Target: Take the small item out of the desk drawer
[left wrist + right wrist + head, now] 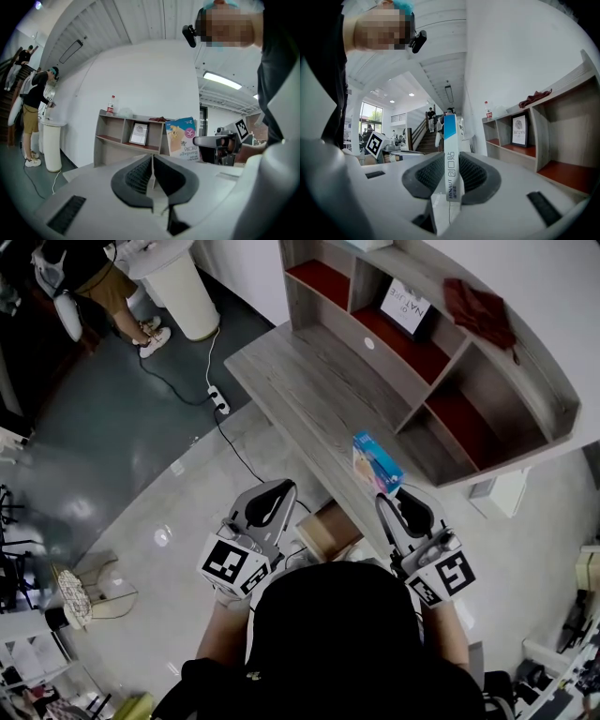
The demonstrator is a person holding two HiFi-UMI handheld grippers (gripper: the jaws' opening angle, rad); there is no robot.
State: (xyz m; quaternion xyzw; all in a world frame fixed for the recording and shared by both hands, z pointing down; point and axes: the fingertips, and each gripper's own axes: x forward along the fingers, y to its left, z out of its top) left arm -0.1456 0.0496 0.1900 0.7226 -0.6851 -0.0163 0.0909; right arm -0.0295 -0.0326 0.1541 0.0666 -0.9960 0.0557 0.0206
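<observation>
Head view: the right gripper [392, 502] holds a small flat blue-and-white cardboard box [376, 463] upright over the edge of the grey wood-grain desk [309, 381]. What looks like the light-brown drawer [328, 532] stands open below.

Left gripper view: the left gripper [152, 176] is clenched on nothing.

Right gripper view: the pads pinch the box's broad faces near its lower end. The box looks light, thin-walled and glossy, so a gentle hold on the flat faces suits it.

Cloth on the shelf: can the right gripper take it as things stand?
Probably not. The right gripper is shut on a box, so its jaws are not free; the cloth lies well beyond it, atop the shelf.
</observation>
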